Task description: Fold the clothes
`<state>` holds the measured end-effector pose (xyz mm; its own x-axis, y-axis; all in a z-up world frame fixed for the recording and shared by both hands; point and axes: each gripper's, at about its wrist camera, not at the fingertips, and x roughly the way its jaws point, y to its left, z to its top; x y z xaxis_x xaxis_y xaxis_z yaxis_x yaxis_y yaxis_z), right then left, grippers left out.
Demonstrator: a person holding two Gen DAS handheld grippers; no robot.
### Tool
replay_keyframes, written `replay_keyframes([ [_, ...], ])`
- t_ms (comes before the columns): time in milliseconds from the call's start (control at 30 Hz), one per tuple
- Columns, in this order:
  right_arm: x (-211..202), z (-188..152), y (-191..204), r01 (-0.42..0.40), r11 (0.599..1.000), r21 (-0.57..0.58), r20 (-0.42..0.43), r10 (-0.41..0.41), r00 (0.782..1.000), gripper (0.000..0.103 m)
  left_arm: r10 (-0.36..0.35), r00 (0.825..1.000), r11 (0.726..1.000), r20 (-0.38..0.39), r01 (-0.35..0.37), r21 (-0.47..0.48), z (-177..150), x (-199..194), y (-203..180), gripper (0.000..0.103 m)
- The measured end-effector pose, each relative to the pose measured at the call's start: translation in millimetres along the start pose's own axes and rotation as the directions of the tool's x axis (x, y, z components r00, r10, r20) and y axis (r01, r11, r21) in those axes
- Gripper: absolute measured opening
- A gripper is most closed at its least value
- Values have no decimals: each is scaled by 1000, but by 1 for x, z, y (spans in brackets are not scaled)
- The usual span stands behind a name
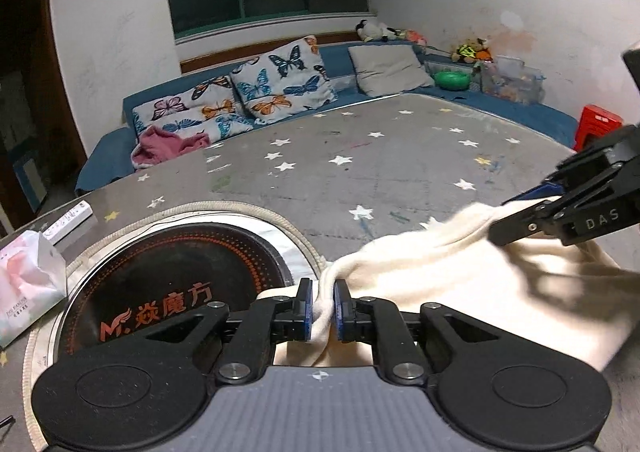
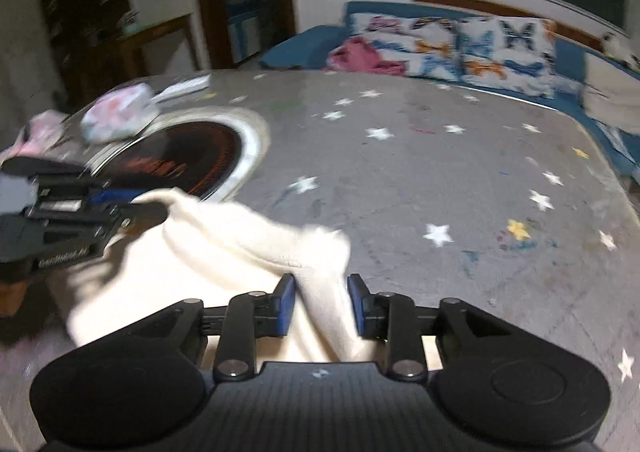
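My left gripper pinches the cream cloth with narrow jaws. Only the right view shows my right gripper spread, cloth loose between, near the tabletop edge.

The cream garment is soft matt knit cloth, bunched in thick folds. The table cover looks like dull grey cloth or vinyl with printed stars, scuffed and smeared with colour. At nine o'clock from the garment, the round cooktop has a glossy black glass-like face inside a brushed metal ring. The left gripper is matt black plastic with shiny metal rivets and blue rubbery pads; the right gripper looks alike. The tissue pack wears glossy printed film.
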<state>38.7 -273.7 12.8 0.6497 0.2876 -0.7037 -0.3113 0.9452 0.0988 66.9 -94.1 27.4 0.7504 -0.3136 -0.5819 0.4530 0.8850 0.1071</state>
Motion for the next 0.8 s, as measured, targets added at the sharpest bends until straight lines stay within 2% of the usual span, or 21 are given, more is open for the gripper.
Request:
replay_keyframes([
  [100, -5, 2, -5, 29, 999, 36, 25, -30, 999, 32, 19, 1000, 999, 5, -19, -30, 4, 0, 4, 22],
  [233, -20, 5, -4, 76, 996, 42, 80, -79, 994, 33, 29, 999, 997, 28, -27, -67, 7, -12, 8, 26],
  [367, -29, 8, 5, 33, 999, 37, 104, -37, 994, 33, 21, 997, 994, 68, -13, -107, 6, -34, 9, 43],
  [433, -28, 7, 14, 4, 1000, 23, 102, -7, 995, 33, 13, 997, 992, 75, -3, -130, 4, -45, 9, 44],
  [500, -25, 5, 23, -22, 1000, 8, 96, 21, 995, 33, 1, 997, 989, 76, 10, -147, -2, -54, 8, 50],
  [633, -7, 0, 38, -33, 999, -16, 58, 33, 998, 34, -3, 999, 987, 33, 8, -162, -17, -56, 3, 53],
  [800, 12, -9, 41, -13, 1000, 28, 47, 11, 999, 44, 2, 999, 974, -42, -12, -228, -34, -47, 8, 59],
])
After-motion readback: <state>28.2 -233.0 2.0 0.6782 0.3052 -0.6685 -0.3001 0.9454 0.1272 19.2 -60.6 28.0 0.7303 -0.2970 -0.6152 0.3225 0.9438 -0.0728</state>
